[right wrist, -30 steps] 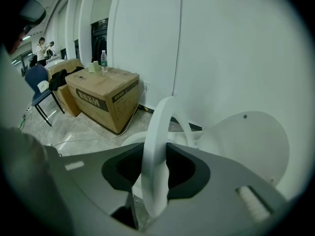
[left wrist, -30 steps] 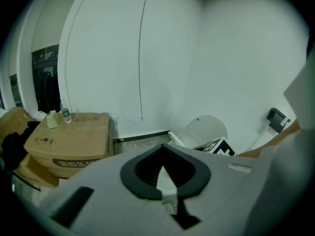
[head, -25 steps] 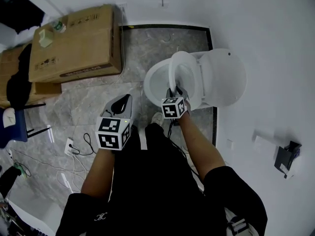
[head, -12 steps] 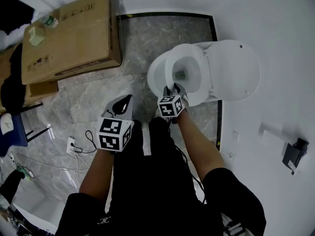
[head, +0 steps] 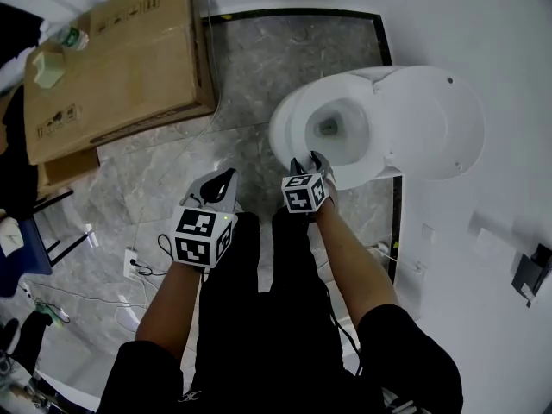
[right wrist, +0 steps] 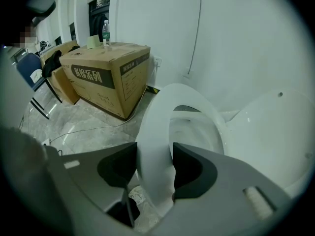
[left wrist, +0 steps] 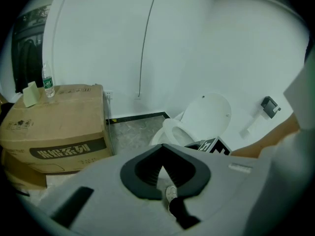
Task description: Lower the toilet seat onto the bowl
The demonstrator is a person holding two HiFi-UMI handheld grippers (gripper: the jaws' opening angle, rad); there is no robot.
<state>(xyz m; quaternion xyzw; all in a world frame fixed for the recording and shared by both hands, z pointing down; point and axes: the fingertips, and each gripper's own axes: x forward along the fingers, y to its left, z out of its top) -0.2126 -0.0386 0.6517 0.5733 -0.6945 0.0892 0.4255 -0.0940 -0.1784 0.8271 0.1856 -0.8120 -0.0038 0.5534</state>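
The room is bounded by white walls [head: 492,24], and a dark border strip [head: 293,13] is seen at their foot. The floor [head: 259,67] is laid in grey marbled tile. A large cardboard box [head: 112,67] is stood at the left against the wall. The toilet is set at the right, with its lid [head: 440,123] raised toward the wall. The toilet seat [right wrist: 153,127] is found lowered over the bowl [head: 280,132]; full contact cannot be confirmed.

A strip of bare tile is left between the box and the bowl. The floor nearer the left is crossed by loose cables [head: 147,270]. A blue chair [right wrist: 34,75] is placed at the far left edge.

The seat's front rim is straddled by the right gripper [right wrist: 155,166]. Its jaws are being opened, and a slight gap is noted beside the rim. The left gripper [left wrist: 161,168] is held over the open tile, well apart from the toilet. Its jaws are pressed together on nothing.

A bottle [left wrist: 47,85] and a small carton [left wrist: 30,95] are stood on the box.
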